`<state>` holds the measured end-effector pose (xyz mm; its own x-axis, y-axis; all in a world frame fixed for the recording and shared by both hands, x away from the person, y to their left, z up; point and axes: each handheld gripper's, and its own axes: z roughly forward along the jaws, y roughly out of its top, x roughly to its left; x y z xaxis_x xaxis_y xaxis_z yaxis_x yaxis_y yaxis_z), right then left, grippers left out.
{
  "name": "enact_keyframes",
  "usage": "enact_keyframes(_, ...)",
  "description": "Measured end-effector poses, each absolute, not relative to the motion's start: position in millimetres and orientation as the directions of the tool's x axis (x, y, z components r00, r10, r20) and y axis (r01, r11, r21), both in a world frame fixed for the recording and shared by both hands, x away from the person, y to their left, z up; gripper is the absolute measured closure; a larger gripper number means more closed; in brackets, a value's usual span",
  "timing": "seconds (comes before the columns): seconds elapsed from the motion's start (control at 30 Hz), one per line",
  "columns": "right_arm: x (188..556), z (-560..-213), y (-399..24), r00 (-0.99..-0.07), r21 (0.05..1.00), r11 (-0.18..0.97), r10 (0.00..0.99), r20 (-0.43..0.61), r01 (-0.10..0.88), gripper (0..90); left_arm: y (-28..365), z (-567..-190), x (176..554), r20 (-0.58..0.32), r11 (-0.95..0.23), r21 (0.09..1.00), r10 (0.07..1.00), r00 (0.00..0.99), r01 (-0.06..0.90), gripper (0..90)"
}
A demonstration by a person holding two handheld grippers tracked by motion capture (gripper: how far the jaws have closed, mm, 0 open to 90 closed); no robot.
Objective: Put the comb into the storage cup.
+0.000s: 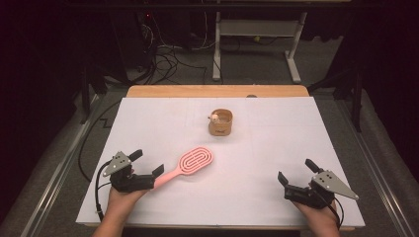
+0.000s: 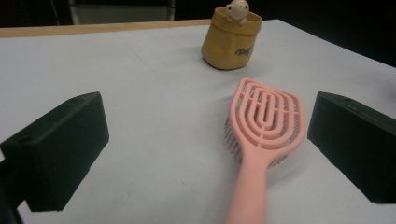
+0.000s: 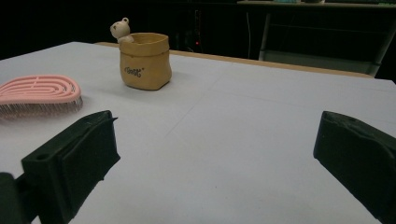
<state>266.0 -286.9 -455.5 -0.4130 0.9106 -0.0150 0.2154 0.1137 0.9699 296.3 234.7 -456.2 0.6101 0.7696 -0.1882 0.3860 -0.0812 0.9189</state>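
Pink hairbrush (image 1: pixel 190 164) lies on the table (image 1: pixel 276 143), handle between the left gripper's (image 1: pixel 146 164) wide fingers; right gripper (image 1: pixel 295 171) gapes empty. Closing off-centre might pivot the brush away

Open tabletop (image 1: pixel 296 143) beyond brush (image 1: pixel 190 164), pot (image 1: pixel 220 123)

pink brush (image 2: pixel 261 135) handle end cut off by bottom edge, pot (image 2: pixel 231 39) lettering unreadable

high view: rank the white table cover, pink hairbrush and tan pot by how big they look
1. white table cover, by far the largest.
2. pink hairbrush, long and slim.
3. tan pot, smallest, though it stands farther from the camera, so its true size is less sure.
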Motion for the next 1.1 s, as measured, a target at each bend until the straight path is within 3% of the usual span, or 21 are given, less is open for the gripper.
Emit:
enact_keyframes(0.13,264.9,-454.5,-285.0,-0.415,0.971,0.122,0.909,-0.026,0.208,0.0,236.5,-456.5,298.9,-0.221,-0.072,0.906,0.760,0.612,0.417,0.0)
enact_keyframes(0.57,265.8,-454.5,-282.9,-0.424,0.970,0.131,0.905,-0.033,0.204,0.1,226.7,-447.6,303.0,-0.181,-0.113,0.917,0.736,0.652,0.382,0.0)
enact_keyframes(0.73,265.7,-453.7,-283.3,-0.424,0.971,0.128,0.905,-0.031,0.202,0.1,216.4,-442.9,308.0,-0.118,-0.205,0.901,0.733,0.670,0.383,0.0)
enact_keyframes(1.1,265.5,-453.5,-283.6,-0.423,0.971,0.125,0.906,-0.027,0.206,0.1,206.1,-440.6,323.0,-0.115,-0.268,0.866,0.714,0.691,0.421,0.0)
